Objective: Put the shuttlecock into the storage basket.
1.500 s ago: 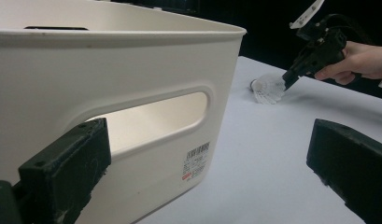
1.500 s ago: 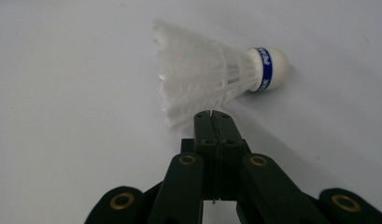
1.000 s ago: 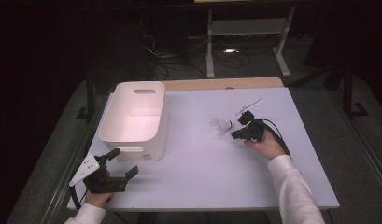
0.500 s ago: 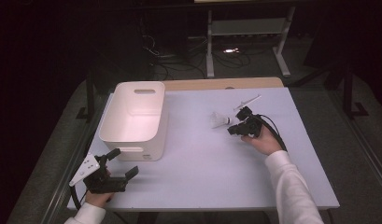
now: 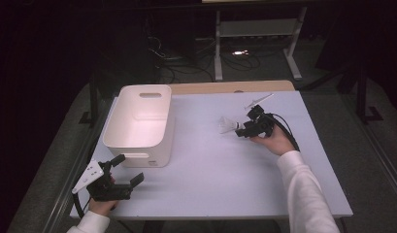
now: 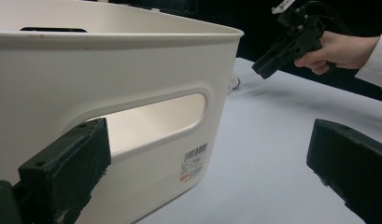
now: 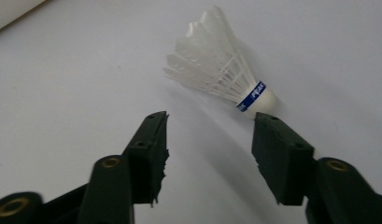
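Over at the near left corner of the pale grey table [image 5: 210, 174], your left gripper [image 5: 122, 171] sits low in your hand, its black jaws spread wide with nothing between them. Its grey three-cornered plate hides part of the body from the high view. In the left gripper view one jaw sits right against the near wall of the white plastic rectangular bin [image 6: 132, 93], just below the handle slot; whether it touches I cannot tell. The other jaw is cut off by the frame's edge.

There's a small label [image 6: 194, 163] on that bin wall, with black and red print, too fine and slanted to read. The bin stands toward the table's left edge, and its far wall shows a second handle slot in the high view.

Moving right, the white feathered shuttlecock [image 7: 221, 65] lies on its side toward the far right part of the table, just beyond your right gripper [image 7: 209, 149]. Its long axis runs slantwise. The cork tip points toward the right jaw, the feather skirt fans away toward the bin. A blue band by the cork reads "PEAK".

Your right gripper's jaws are held apart, gripping nothing, the shuttlecock's cork just ahead of the right jaw. From the high view the shuttlecock [image 5: 228, 125] is a pale blur.
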`<state>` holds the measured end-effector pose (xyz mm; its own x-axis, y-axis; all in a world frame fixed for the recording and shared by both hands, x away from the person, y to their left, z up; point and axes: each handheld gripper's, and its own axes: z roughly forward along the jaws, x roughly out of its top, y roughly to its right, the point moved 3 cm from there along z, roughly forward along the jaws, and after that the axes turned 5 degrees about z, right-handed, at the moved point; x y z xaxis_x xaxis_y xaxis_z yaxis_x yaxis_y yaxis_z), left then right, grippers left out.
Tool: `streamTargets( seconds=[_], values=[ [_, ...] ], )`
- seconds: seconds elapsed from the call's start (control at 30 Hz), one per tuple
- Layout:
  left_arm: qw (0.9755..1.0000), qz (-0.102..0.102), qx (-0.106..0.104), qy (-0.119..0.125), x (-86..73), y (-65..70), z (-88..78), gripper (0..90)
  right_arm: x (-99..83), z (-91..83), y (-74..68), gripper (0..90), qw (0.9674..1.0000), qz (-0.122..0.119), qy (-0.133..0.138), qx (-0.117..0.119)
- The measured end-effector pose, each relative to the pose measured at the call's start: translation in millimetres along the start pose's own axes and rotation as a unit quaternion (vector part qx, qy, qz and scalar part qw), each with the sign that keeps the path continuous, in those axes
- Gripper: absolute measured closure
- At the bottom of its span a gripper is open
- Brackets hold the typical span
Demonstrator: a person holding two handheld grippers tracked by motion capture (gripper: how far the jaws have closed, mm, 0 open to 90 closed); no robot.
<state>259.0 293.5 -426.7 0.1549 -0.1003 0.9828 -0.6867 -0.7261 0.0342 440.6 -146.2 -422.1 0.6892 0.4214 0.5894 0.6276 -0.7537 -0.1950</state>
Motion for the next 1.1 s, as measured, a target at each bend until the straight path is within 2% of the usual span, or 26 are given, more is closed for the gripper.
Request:
streamTargets(
  seconds=[0.17,0.23,0.37,0.47,0.63,0.7,0.8,0.87,0.93,0.97,1.1],
  values=[
    [1.0000,0.001,-0.001,-0.001,0.0,0.1,0.1,0.0,4.9,-2.0,5.5,20.4,0.9997,-0.018,-0.015,0.008],
    [1.0000,0.002,-0.001,-0.002,0.0,-0.1,0.1,0.0,7.2,-1.2,6.8,10.8,0.9994,-0.022,-0.027,-0.007],
    [1.0000,-0.001,-0.002,-0.002,-0.2,0.4,0.6,0.0,12.0,-1.6,9.5,6.1,0.9992,-0.033,-0.022,0.000],
    [1.0000,0.000,-0.001,-0.003,-0.1,0.3,0.4,0.0,15.3,-1.5,11.9,5.6,0.9988,-0.046,-0.016,0.000],
    [1.0000,0.000,-0.002,-0.001,0.0,0.2,0.4,0.0,23.0,0.5,15.8,6.3,0.9975,-0.063,-0.012,0.027],
    [1.0000,-0.002,-0.003,-0.002,-0.1,0.5,0.7,0.0,26.1,2.9,15.4,6.3,0.9959,-0.082,-0.017,0.035],
    [1.0000,-0.002,-0.003,-0.003,-0.3,0.8,1.1,0.0,29.4,6.4,15.5,6.3,0.9938,-0.101,-0.031,0.035],
    [1.0000,-0.001,-0.003,-0.004,-0.3,0.6,0.9,0.0,33.3,11.7,18.2,6.3,0.9909,-0.122,-0.043,0.037],
    [1.0000,-0.003,-0.002,-0.002,-0.2,0.6,0.9,0.0,33.9,13.0,19.1,6.3,0.9904,-0.124,-0.049,0.037],
    [1.0000,-0.004,-0.002,-0.001,-0.1,0.5,0.9,0.0,35.8,17.7,21.7,6.3,0.9888,-0.134,-0.054,0.035],
    [1.0000,-0.003,-0.001,-0.002,-0.3,0.3,0.8,0.0,38.2,20.8,23.2,6.3,0.9880,-0.140,-0.055,0.033]
  ],
)
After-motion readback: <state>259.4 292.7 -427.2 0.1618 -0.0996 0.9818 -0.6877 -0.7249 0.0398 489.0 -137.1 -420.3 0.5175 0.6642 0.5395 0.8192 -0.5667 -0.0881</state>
